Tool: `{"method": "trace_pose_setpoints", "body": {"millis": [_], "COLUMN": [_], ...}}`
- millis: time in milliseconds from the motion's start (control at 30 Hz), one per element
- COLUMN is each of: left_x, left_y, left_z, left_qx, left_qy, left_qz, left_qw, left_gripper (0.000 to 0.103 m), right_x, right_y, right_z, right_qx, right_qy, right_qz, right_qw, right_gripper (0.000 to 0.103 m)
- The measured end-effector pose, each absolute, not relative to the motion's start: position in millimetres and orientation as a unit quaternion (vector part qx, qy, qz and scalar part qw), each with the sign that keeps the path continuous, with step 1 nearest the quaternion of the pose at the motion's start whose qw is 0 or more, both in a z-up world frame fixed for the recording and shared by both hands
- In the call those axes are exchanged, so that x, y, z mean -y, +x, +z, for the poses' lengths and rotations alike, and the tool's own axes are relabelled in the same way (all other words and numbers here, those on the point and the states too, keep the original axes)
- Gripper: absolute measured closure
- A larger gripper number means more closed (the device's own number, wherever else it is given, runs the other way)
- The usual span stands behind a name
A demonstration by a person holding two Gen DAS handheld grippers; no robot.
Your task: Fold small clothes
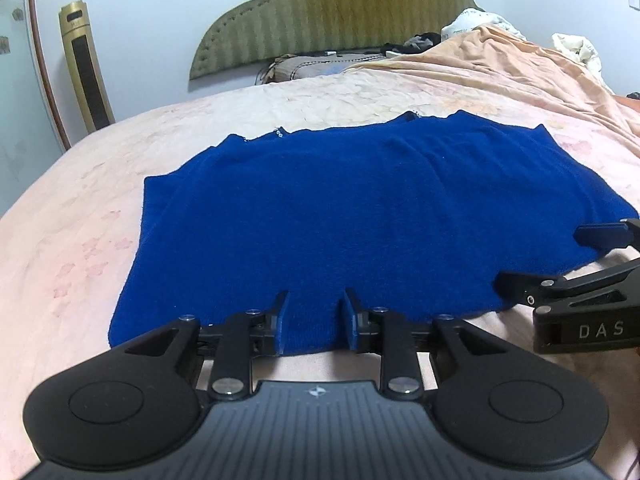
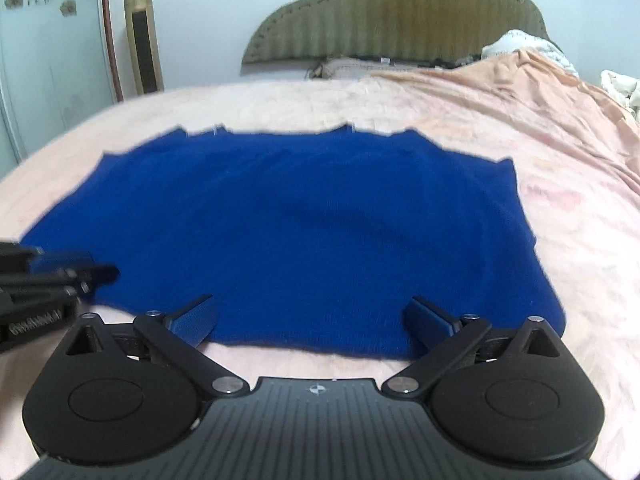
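Note:
A blue knitted garment (image 1: 360, 216) (image 2: 288, 232) lies flat across the pink bedspread (image 1: 72, 240) (image 2: 580, 240), its near hem towards both cameras. My left gripper (image 1: 315, 320) sits at that hem with its jaws a narrow gap apart. Blue cloth shows in the gap, and the pads do not press on it. My right gripper (image 2: 313, 320) stands wide open over the hem further right, and nothing is pinched between its fingers. In the left wrist view the right gripper (image 1: 560, 260) enters from the right edge. The left gripper (image 2: 72, 272) shows blurred at the left edge of the right wrist view.
An olive padded headboard (image 1: 340, 12) (image 2: 400, 12) stands at the far end with pillows (image 1: 304, 66) below it. A peach duvet (image 1: 500, 68) and white bedding (image 1: 576, 50) are heaped at the back right. A gold tower appliance (image 1: 86, 68) stands by the left wall.

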State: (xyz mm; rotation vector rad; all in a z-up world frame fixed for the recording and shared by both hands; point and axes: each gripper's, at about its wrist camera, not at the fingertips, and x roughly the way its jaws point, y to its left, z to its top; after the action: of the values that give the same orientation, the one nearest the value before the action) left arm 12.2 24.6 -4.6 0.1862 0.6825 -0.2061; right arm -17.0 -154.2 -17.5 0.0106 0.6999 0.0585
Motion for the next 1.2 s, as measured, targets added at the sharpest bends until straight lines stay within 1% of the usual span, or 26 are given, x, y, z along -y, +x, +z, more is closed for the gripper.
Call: {"method": "trace_pose_setpoints", "body": {"millis": [100,233,300,333,400,433,467,533,633,733,1200], "left_x": [-24,-23,-21,-21,-20,-20,-21,-29,-42,-44,-43], "left_y": [9,7,5,3,2,2,4,8,12,12,12], "left_z": [-6,-8,-10,-11,-12,-12,-12,-12,-12,-12,-13], "left_qx": [-0.326,-0.316,-0.309,-0.305,-0.299,-0.298,-0.300,-0.310,-0.322,-0.324,-0.323], "left_qy": [0.094,0.098,0.101,0.105,0.112,0.115,0.112,0.083,0.041,0.035,0.037], "left_qz": [-0.097,-0.092,-0.089,-0.085,-0.067,-0.050,-0.033,-0.034,-0.043,-0.051,-0.051], "left_qw": [0.936,0.939,0.941,0.943,0.945,0.946,0.947,0.947,0.945,0.944,0.944], "left_gripper": [0.075,0.074,0.073,0.070,0.051,0.032,0.024,0.023,0.018,0.013,0.013], "right_x": [151,152,154,154,153,153,154,154,153,153,153], "right_y": [-18,-12,-13,-13,-13,-13,-13,-13,-13,-13,-12], "right_z": [-19,-21,-21,-21,-21,-21,-21,-21,-21,-21,-21], "right_qx": [-0.340,-0.343,-0.342,-0.342,-0.342,-0.342,-0.342,-0.342,-0.342,-0.342,-0.340], "right_qy": [-0.014,-0.006,-0.003,-0.005,-0.006,-0.005,-0.005,-0.006,-0.006,-0.005,0.002], "right_qz": [0.023,0.025,0.026,0.026,0.025,0.025,0.025,0.025,0.025,0.025,0.027], "right_qw": [0.940,0.939,0.939,0.939,0.939,0.939,0.939,0.939,0.939,0.939,0.940], "right_gripper": [0.000,0.000,0.000,0.000,0.000,0.000,0.000,0.000,0.000,0.000,0.000]}}
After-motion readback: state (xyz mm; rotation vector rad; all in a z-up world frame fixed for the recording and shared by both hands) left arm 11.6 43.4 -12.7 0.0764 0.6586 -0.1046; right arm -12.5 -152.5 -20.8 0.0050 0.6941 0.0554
